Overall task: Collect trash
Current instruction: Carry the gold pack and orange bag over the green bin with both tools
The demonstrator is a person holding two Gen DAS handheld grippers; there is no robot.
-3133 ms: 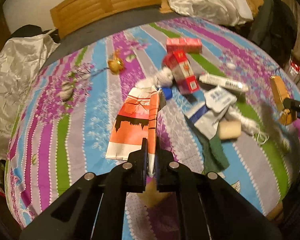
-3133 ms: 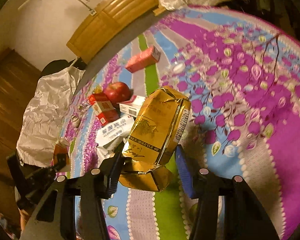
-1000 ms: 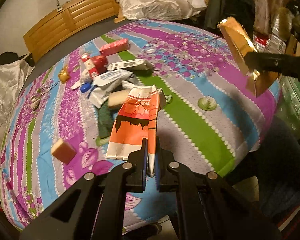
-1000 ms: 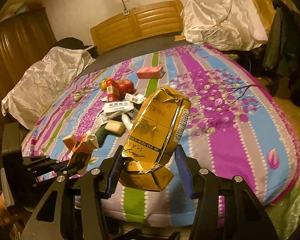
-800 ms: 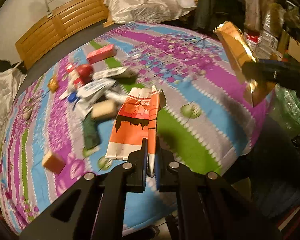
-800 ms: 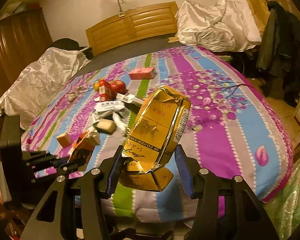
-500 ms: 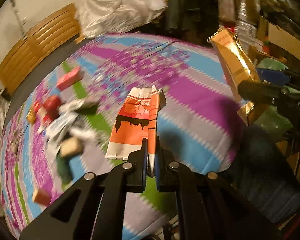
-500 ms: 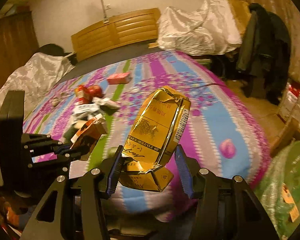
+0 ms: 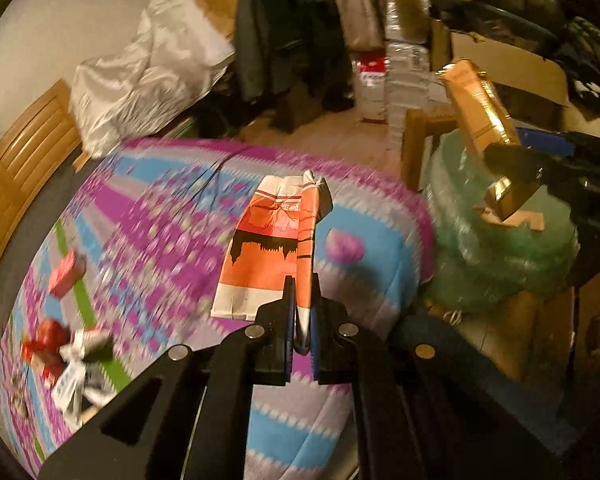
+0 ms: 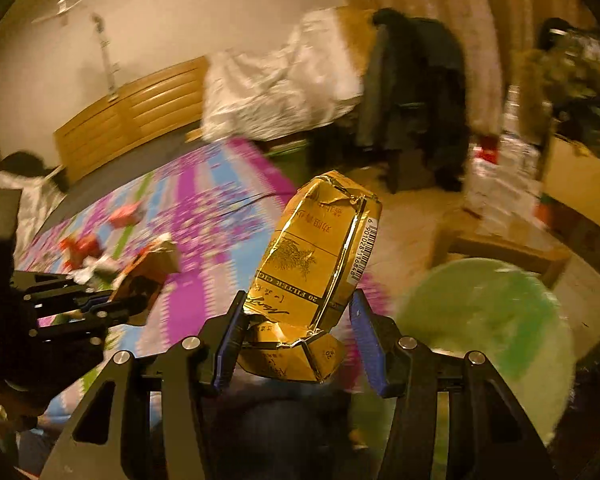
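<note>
Orange carton [image 9: 274,246] pinched in left gripper [image 9: 300,312], gold pack [image 10: 318,264] in right gripper [image 10: 300,336].

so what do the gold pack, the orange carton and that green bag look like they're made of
Gold pack: seemingly thin card with a shiny metallic finish; it glints and its dented corners hold sharp creases.
Orange carton: likely matte printed paperboard, squashed flat with crisp folds, no shine.
Green bag: probably thin translucent plastic film, crinkled with faint highlights, though blur leaves this less sure.
</note>
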